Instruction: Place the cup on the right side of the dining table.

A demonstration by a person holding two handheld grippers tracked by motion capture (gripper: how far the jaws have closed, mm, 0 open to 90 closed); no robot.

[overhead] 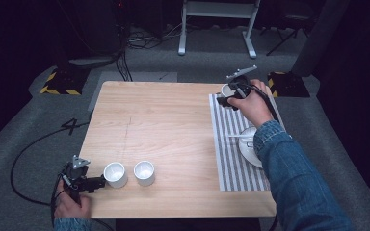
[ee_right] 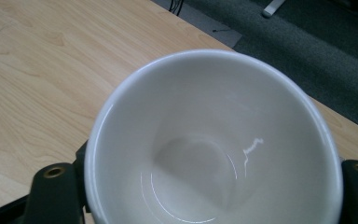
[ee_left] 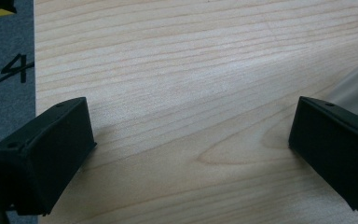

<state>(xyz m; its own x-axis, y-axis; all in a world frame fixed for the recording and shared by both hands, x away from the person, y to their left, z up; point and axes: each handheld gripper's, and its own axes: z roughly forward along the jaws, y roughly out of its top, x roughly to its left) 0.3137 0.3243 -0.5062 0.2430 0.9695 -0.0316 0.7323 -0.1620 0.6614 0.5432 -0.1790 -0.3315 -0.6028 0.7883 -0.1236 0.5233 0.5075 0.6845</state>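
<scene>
Dark room, grey carpet, pale wood counter [overhead: 164, 120] w/ a striped mat [overhead: 229, 154] on its right side. Right tool [overhead: 232, 94] is clamped round a white cup [ee_right: 214, 140] at the mat's far end, jaws on opposite sides of the wall, just under the rim. Left tool [overhead: 94, 182] sits near-left, jaws wide apart, nothing between, just beside two more cups [overhead: 115, 174]. Glazed ceramic, I'd say: stiff, slick, chippable, prob light when empty. Best hold looks like across the body, firm but gentle.
</scene>
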